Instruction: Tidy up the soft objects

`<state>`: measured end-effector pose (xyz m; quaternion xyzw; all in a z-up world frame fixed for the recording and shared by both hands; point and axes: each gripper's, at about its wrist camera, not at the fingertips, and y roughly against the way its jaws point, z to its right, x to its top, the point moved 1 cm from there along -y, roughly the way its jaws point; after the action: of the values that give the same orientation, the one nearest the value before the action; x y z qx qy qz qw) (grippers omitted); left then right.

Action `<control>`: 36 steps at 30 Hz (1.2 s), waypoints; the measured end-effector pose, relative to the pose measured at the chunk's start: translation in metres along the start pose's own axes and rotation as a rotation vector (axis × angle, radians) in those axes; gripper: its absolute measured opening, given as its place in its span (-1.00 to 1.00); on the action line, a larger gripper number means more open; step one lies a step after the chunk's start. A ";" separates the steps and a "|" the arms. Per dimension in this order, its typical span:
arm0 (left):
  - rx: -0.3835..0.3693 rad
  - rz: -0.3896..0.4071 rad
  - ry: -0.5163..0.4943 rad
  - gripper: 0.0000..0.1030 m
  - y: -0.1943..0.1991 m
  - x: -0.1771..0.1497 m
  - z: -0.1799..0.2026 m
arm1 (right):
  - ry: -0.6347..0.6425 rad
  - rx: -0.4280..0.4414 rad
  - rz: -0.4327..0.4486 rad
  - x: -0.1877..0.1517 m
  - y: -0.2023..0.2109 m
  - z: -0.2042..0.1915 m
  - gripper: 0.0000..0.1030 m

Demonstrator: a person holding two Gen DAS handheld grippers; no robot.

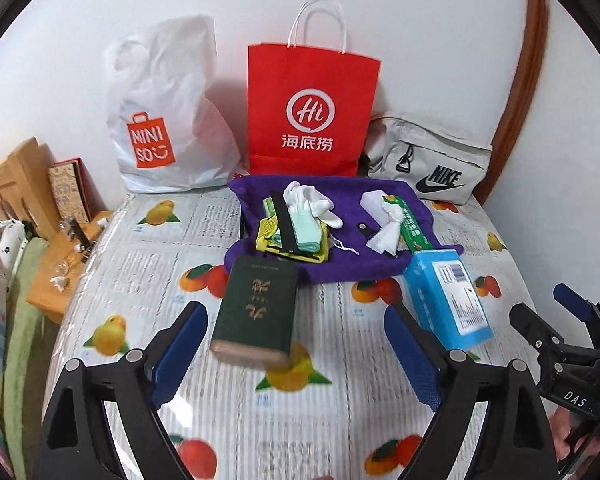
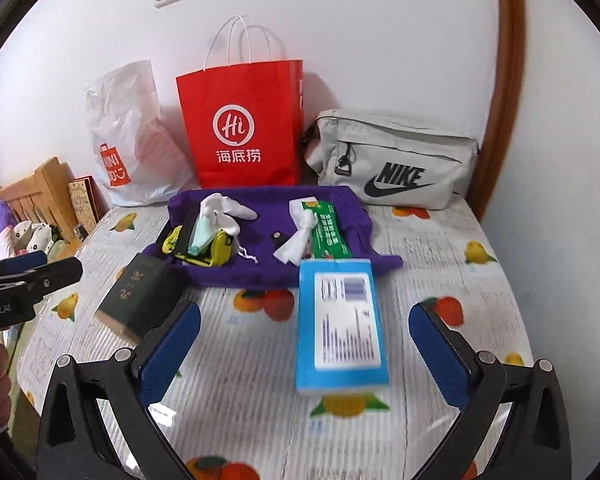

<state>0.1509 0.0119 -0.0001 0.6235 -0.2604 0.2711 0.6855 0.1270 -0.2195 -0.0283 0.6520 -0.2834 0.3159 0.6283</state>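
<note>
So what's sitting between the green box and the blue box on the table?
Only bare tablecloth between the green box and blue box, clearest in the left wrist view.

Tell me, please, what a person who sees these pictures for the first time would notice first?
The bright red paper bag stands at the back against the wall, between a white plastic bag and a grey pouch. In front of it a purple cloth lies spread on the fruit-patterned table cover, holding small soft things such as white socks. Nearer, a dark green box and a blue box lie on the table before the open tools.
</note>
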 end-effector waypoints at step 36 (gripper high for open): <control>0.009 0.092 -0.006 0.80 0.084 -0.080 0.030 | -0.063 -0.009 0.059 -0.071 0.096 0.010 0.99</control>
<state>0.0339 -0.0151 0.0069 0.6146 -0.2898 0.3016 0.6688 0.0088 -0.2361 -0.0213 0.6502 -0.3238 0.3123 0.6122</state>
